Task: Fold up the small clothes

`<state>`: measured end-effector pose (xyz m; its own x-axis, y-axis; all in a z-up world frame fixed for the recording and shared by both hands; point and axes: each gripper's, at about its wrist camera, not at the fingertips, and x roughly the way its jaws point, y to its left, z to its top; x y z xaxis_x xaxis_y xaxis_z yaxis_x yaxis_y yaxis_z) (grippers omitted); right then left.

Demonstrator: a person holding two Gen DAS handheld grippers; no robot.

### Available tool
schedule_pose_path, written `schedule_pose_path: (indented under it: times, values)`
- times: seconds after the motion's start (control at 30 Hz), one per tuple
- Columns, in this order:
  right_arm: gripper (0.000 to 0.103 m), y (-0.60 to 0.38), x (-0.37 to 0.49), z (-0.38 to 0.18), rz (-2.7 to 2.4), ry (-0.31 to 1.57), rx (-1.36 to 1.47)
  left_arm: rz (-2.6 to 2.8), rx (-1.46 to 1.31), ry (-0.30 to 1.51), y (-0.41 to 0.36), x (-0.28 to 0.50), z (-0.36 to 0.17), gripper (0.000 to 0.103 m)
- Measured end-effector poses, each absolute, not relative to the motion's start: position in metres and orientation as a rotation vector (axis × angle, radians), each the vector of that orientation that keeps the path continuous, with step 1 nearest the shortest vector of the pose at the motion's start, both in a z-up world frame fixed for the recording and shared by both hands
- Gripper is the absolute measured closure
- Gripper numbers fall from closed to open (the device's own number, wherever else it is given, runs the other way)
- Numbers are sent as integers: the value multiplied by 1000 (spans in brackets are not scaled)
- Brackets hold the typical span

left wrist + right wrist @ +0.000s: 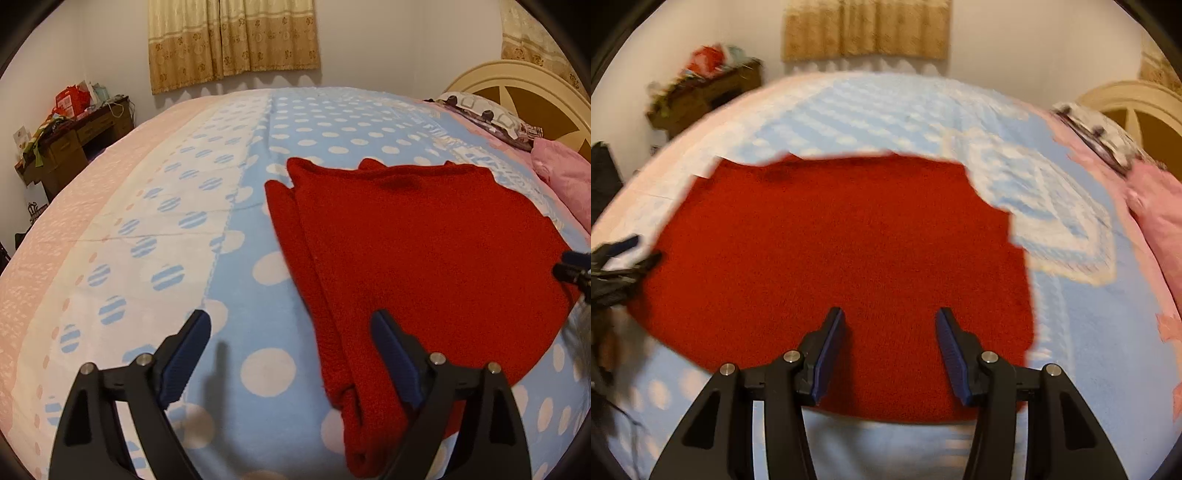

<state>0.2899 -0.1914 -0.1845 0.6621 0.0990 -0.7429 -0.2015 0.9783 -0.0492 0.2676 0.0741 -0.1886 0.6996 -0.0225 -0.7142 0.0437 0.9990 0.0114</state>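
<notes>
A red knitted garment [413, 251] lies flat on the blue polka-dot bedspread [258, 273], its left side folded inward into a long strip. My left gripper [291, 319] hovers open and wide over that folded left edge, and its pads touch nothing. The right gripper's tip shows at the right edge [572, 267]. In the blurred right wrist view the red garment [849, 236] fills the middle. Above its near part my right gripper [890, 314] stands open, with only the flat cloth below the jaws. At the left edge the left gripper [620, 258] appears.
A pink pillow [569, 181] and a patterned pillow [491, 114] lie by the cream headboard [532, 88] at the right. A cluttered brown desk [74, 136] stands beyond the bed's left side. Curtains [232, 40] hang on the far wall.
</notes>
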Motion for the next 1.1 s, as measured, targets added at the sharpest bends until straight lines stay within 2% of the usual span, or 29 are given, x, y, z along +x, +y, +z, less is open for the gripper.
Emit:
schedule_pose_path:
  times: [0.1, 0.27, 0.6, 0.9, 1.1]
  values:
    - [50, -145, 280, -178, 281, 800, -155, -30, 26, 797, 75, 270, -189, 7]
    - [50, -89, 290, -204, 332, 860, -240, -24, 4, 813, 78, 273, -193, 0]
    - [44, -88, 303, -217, 296, 840, -220, -64, -59, 848, 83, 281, -198, 0]
    - [43, -87, 275, -206, 286, 755, -202, -45, -45, 828, 85, 270, -193, 0]
    - [43, -50, 264, -198, 412, 721, -232, -34, -39, 811, 88, 267, -190, 0]
